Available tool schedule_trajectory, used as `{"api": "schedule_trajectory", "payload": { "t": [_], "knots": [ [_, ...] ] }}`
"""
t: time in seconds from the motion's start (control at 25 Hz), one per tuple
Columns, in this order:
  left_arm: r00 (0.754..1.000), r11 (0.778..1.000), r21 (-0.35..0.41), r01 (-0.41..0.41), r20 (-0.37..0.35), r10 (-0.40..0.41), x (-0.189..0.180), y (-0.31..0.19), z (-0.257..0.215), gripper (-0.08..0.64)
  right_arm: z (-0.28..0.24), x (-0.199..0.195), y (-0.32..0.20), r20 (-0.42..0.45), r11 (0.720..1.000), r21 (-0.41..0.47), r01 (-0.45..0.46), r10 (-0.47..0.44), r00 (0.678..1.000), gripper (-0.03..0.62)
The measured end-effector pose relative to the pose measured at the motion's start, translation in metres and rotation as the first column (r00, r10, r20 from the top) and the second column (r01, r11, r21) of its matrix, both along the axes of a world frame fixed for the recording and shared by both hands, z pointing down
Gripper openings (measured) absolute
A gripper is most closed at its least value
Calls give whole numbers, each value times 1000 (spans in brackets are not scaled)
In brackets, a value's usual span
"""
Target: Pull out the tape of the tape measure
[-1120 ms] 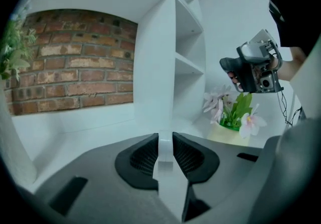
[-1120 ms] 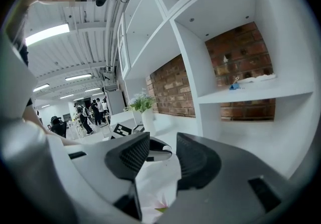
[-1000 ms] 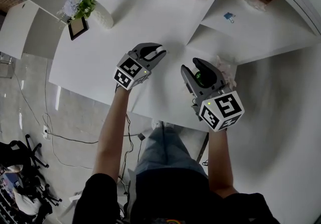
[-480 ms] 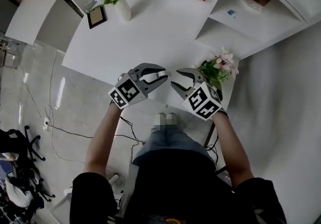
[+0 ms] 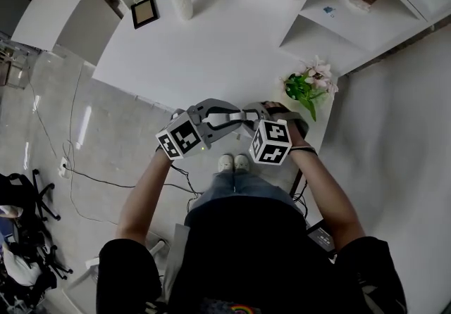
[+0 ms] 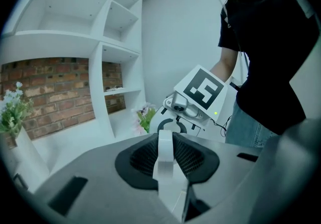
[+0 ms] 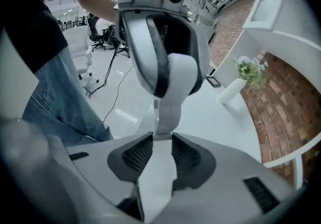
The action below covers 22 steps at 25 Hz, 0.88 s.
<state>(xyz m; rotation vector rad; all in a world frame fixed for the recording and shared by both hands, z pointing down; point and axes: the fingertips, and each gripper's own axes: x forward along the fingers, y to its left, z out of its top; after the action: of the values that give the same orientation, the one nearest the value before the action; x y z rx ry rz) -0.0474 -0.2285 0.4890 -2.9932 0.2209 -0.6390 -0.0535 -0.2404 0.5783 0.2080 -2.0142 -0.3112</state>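
White tape measure clenched in left gripper jaws, frame centre, over near edge of worktop. Right gripper jaws just closing, not yet pinching; tape end between tips.

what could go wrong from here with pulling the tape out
1. The right gripper has just been closing its jaws, yet the tape tab sits only at their tips, not between the pads; a shallow pinch may slip off on the pull.
2. The left gripper alone clamps the tape measure in mid air; a hard pull might twist it loose.
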Motion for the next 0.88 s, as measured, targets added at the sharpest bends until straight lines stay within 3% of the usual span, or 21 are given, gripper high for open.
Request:
{"api": "schedule_trajectory", "payload": {
  "t": [0.16,0.4,0.56,0.88],
  "knots": [
    [999,999,-21,-33,23,33,-4,9,8,87,1,6,8,-19,1000,-20,6,-6,1000,109],
    [997,994,-94,-61,31,64,-18,22,24,86,9,33,24,-15,992,-95,-77,76,997,107],
    [993,990,-113,-88,72,97,-19,31,36,86,24,55,36,-71,990,-104,-94,87,994,107],
    [991,983,-157,-90,89,105,-28,36,47,86,32,93,47,-59,971,-158,-177,170,984,107]
  ]
}}
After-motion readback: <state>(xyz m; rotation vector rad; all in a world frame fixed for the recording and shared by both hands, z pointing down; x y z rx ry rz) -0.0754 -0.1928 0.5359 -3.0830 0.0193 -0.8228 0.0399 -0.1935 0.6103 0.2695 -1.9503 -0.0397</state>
